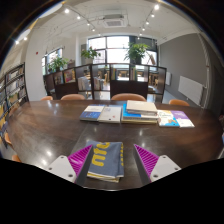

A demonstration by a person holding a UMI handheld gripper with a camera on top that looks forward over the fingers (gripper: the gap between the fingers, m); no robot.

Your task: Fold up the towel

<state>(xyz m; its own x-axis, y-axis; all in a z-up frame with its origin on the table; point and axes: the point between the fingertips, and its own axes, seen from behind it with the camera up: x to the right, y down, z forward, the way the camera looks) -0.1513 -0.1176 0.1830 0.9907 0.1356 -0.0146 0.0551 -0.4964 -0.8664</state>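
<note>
A folded towel, grey-blue with yellow lettering and a yellow edge, lies flat on the dark wooden table. It rests between the fingers of my gripper. The left magenta pad is at the towel's left edge. The right pad stands apart from it with a gap of table showing. The gripper is open and holds nothing.
Books lie across the table's far side: one book ahead, a stack to its right, and more farther right. Brown chairs stand behind the table. Low shelving with plants lines the back; a bookshelf stands at left.
</note>
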